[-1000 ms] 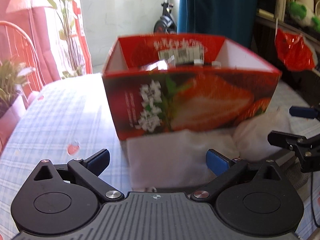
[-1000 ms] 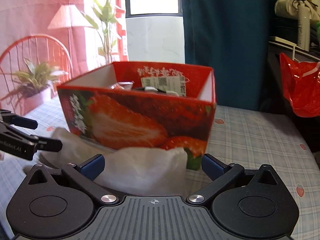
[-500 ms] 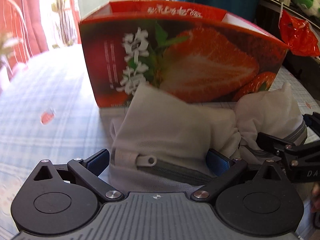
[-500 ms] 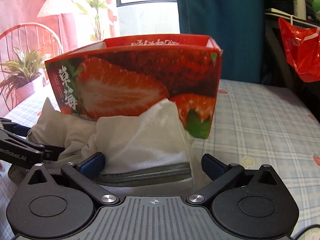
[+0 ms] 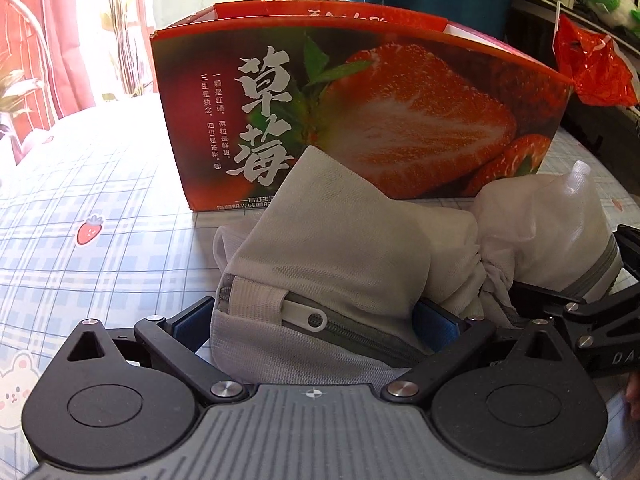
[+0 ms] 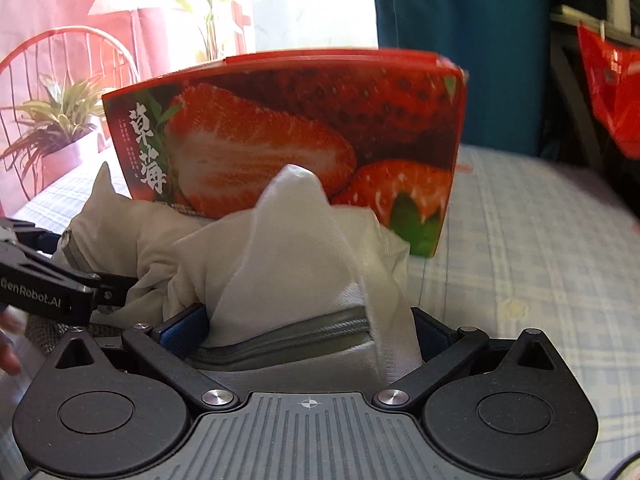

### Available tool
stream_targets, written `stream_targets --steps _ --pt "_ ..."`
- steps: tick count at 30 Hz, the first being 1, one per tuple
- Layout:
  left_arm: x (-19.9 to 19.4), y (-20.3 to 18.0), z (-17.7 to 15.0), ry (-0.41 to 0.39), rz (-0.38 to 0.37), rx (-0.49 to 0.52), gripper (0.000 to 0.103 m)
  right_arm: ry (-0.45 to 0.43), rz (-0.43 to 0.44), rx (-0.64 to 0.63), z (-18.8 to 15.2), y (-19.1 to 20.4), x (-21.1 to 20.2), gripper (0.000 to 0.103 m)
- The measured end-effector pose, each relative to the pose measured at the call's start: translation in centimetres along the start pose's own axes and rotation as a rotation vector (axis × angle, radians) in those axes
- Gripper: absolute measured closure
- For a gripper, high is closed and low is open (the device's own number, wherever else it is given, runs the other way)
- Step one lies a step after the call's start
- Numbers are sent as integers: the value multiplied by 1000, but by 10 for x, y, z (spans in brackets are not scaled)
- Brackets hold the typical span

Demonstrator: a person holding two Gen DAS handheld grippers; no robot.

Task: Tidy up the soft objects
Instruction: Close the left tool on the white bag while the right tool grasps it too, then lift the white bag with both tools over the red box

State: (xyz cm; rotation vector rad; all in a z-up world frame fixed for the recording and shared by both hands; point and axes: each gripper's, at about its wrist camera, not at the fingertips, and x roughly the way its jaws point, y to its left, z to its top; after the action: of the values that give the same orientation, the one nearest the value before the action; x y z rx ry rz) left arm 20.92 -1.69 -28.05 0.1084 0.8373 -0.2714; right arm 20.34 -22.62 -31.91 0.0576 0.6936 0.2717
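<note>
A soft white mesh bag [image 5: 340,248] with a grey zipper lies on the checked cloth in front of a red strawberry-print box [image 5: 360,108]. My left gripper [image 5: 316,324] is open, its fingers on either side of the bag's left zipper end. My right gripper [image 6: 308,328] is open, its fingers on either side of the bag's right end [image 6: 300,264]. The right gripper's fingers show at the right of the left wrist view [image 5: 580,312]. The box [image 6: 288,136] stands just behind the bag; its inside is hidden.
The table has a blue checked cloth with strawberry prints [image 5: 88,232]. A red plastic bag [image 5: 592,68] hangs at the right by dark shelves. A potted plant [image 6: 56,132] and a red chair stand at the left. A blue curtain hangs behind.
Both grippers dropped lower and closer to the bag, which now sits between each pair of fingers. The box interior has gone out of sight.
</note>
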Motion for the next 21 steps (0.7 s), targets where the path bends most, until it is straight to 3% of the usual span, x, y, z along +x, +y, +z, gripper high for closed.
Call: stream_targets --steps 7,9,12,14,17,21 --pt "-1 9 4 16 -48 -28 3 -9 -33 -91 3 12 -8 2" --pt "-5 12 4 3 -80 -38 13 -22 -15 -103 5 13 -13 18" --pt "-8 13 6 -8 -111 -59 30 -19 27 -93 8 13 -19 32" --pt "-10 13 6 -19 -126 -63 48 -23 46 -84 11 12 -21 41" --pt "-16 12 7 -43 -124 -59 63 -34 69 -60 16 9 -28 55" --pt "-27 18 12 -81 -131 -94 71 -57 104 -37 23 6 -39 67"
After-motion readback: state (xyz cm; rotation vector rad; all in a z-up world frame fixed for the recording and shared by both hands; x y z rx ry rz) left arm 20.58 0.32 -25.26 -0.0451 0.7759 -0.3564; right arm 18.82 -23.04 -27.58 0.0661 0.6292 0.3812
